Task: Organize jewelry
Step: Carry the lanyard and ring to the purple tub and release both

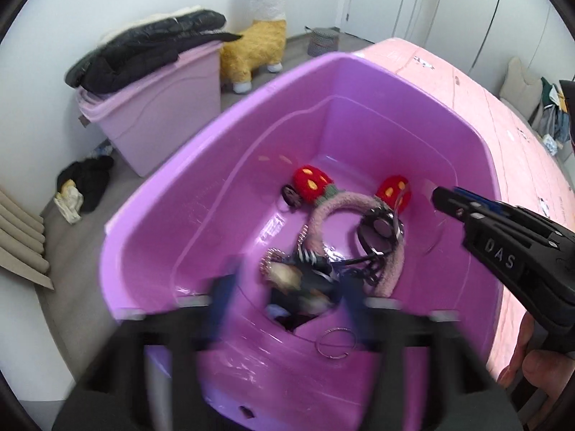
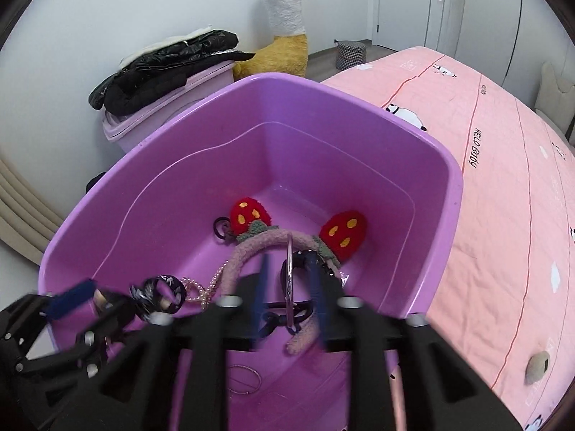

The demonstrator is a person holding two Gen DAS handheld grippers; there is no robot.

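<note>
My left gripper (image 1: 287, 287) and right gripper (image 2: 291, 287) both hang parted over the purple tub (image 2: 151, 186), pinching nothing. The strawberry headband (image 2: 251, 251) lies inside. Only my right view shows a silver ring (image 2: 288, 280) between its fingers.

Left wrist view: rides behind the left claw (image 1: 284, 287), tilted steeply down, close over the purple bin (image 1: 215, 179).
Right wrist view: behind the right claw (image 2: 291, 287), same steep downward tilt, equally close.
Shared: bin interior, strawberry headband (image 1: 323, 212) ahead of both claws, pink bed (image 2: 503, 215) rightward.
</note>
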